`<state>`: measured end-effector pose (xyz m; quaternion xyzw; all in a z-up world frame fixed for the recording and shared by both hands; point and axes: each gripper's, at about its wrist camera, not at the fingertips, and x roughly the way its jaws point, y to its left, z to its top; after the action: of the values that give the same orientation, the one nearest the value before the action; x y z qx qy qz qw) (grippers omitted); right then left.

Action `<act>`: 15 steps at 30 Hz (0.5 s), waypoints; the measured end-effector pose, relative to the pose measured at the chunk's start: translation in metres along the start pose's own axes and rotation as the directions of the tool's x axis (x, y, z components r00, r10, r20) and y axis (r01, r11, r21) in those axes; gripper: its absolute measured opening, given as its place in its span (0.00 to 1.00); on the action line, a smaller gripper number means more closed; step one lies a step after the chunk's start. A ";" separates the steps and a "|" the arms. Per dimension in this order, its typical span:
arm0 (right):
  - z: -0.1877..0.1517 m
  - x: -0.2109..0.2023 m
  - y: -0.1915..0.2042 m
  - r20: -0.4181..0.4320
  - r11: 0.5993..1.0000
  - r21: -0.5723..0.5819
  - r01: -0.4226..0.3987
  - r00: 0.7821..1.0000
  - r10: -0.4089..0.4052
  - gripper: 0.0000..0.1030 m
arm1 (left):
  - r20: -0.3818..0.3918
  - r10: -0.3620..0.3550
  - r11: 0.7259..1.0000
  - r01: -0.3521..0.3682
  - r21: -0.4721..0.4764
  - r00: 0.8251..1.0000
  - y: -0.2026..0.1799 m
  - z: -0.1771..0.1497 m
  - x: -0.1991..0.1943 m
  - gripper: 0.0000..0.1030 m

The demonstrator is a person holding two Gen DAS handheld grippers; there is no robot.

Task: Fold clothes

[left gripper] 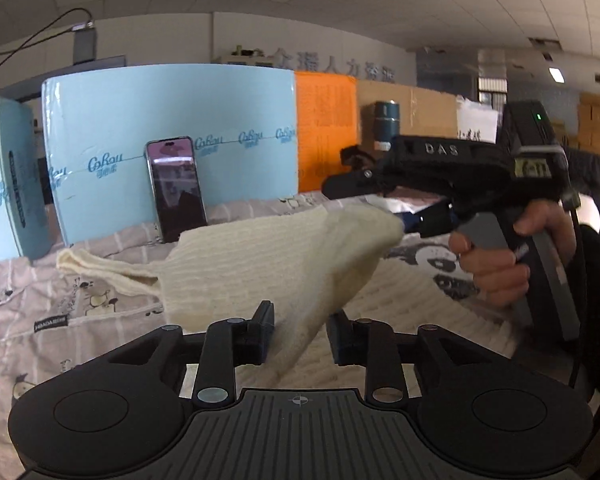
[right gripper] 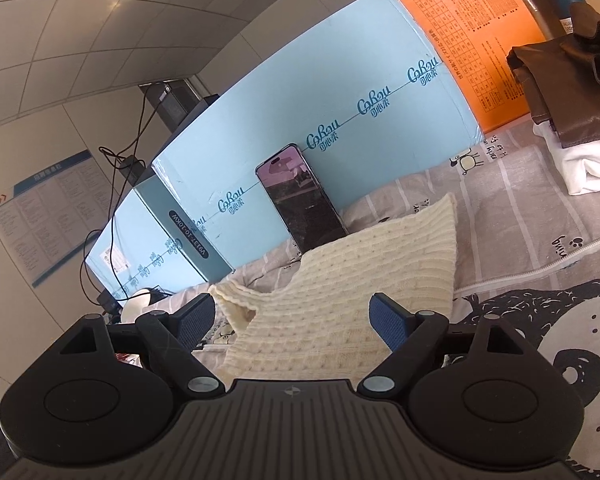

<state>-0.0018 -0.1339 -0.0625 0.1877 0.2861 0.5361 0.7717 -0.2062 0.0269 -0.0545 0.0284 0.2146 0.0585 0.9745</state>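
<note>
The cream sweater lies half-folded on the bed — left gripper and right gripper released, fold unfinished.

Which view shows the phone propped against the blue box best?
The right wrist view: the phone stands larger and nearer the frame's middle, whole apart from its base behind the cream sweater. The left wrist view shows it smaller, off left.

left gripper jaws part-open, right gripper jaws wide
</note>
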 end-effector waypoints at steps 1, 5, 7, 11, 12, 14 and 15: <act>0.000 0.000 0.000 -0.002 1.000 -0.002 -0.004 1.000 0.004 0.81 | -0.011 -0.003 1.000 0.003 0.027 1.000 -0.004 -0.001 -0.001 0.54; -0.002 0.000 0.003 -0.012 0.999 -0.022 -0.034 0.999 0.033 0.81 | 0.085 -0.128 0.992 0.129 -0.008 0.988 0.005 -0.001 -0.023 0.85; -0.003 0.003 0.005 -0.040 0.998 -0.038 -0.057 0.998 0.055 0.81 | 0.140 -0.141 0.987 0.150 -0.050 0.980 0.013 0.000 -0.033 0.91; -0.012 0.010 0.019 -0.142 0.983 -0.132 -0.123 0.984 0.104 0.85 | 0.059 0.129 0.988 -0.124 -0.090 0.990 0.029 -0.001 -0.025 0.92; -0.016 0.012 0.024 -0.168 0.975 -0.173 -0.137 0.980 0.108 0.85 | 0.016 0.193 0.978 -0.192 -0.078 0.981 0.031 -0.003 -0.020 0.92; -0.027 0.015 0.038 -0.215 0.948 -0.282 -0.146 0.973 0.086 0.87 | -0.062 0.225 0.972 -0.228 -0.050 0.972 0.036 -0.011 -0.010 0.92; -0.032 0.018 0.043 -0.230 0.935 -0.329 -0.134 0.972 0.058 0.88 | -0.099 0.217 0.974 -0.222 -0.044 0.971 0.038 -0.015 -0.006 0.92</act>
<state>-0.0487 -0.1027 -0.0662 0.0050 0.2613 0.6320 0.7296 -0.2215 0.0647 -0.0626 0.0223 0.2538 0.1730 0.9514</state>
